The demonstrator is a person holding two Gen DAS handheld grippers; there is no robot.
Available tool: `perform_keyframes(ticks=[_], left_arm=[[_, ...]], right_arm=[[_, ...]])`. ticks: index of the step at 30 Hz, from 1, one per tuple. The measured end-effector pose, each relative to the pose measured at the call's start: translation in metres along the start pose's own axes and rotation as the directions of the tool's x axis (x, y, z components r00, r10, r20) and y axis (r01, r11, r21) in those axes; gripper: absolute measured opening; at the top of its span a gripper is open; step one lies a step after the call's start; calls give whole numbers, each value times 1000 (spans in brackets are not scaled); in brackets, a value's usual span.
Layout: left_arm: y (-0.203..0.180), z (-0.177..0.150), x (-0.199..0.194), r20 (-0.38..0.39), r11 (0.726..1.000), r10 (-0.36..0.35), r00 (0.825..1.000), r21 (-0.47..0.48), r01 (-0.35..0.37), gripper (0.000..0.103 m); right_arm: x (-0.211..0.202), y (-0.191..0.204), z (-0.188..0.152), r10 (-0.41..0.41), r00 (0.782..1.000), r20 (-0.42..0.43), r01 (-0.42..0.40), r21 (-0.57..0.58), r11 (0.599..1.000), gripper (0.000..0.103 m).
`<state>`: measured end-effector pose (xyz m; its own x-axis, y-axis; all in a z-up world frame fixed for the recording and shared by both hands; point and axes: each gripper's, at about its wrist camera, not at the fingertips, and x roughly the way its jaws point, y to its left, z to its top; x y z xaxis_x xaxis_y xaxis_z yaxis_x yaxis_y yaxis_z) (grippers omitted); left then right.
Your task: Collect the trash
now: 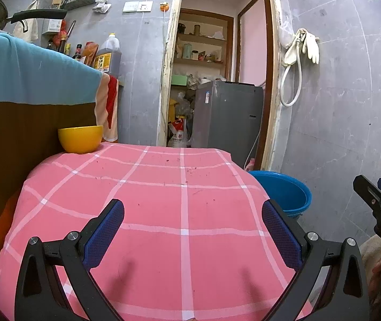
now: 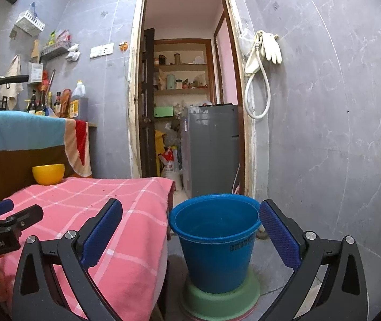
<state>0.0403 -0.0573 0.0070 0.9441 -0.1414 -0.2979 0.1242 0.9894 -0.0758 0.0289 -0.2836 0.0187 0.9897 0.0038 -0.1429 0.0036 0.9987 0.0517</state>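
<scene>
Holding both my left claw [image 1: 193, 230] and right claw [image 2: 190, 230] released and empty, I should scan the pink-clothed desk [image 1: 163, 187] for crumbs, then sweep toward the blue bucket [image 2: 214, 246].

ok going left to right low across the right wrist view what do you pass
left gripper → pink checked tablecloth → blue bucket on a green base → grey tiled wall

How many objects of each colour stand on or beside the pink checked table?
Yellow: 1, the bowl on the table's far corner.
Blue: 1, the bucket beside the table.
Green: 1, the round base under the bucket.
Total: 3
</scene>
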Motion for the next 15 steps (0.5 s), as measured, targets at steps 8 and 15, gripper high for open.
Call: perform_keyframes(ticks=[8,15], left_arm=[[2,0,1,0,1000,1,1000,-7,-1,101],[2,0,0,0,1000,0,1000,-8,0,101]], right_arm=[[0,-1,-1,-2,1000,-3,2,4,1000,103],[0,-3,-1,-2,1000,-4,2,9,1000,103]])
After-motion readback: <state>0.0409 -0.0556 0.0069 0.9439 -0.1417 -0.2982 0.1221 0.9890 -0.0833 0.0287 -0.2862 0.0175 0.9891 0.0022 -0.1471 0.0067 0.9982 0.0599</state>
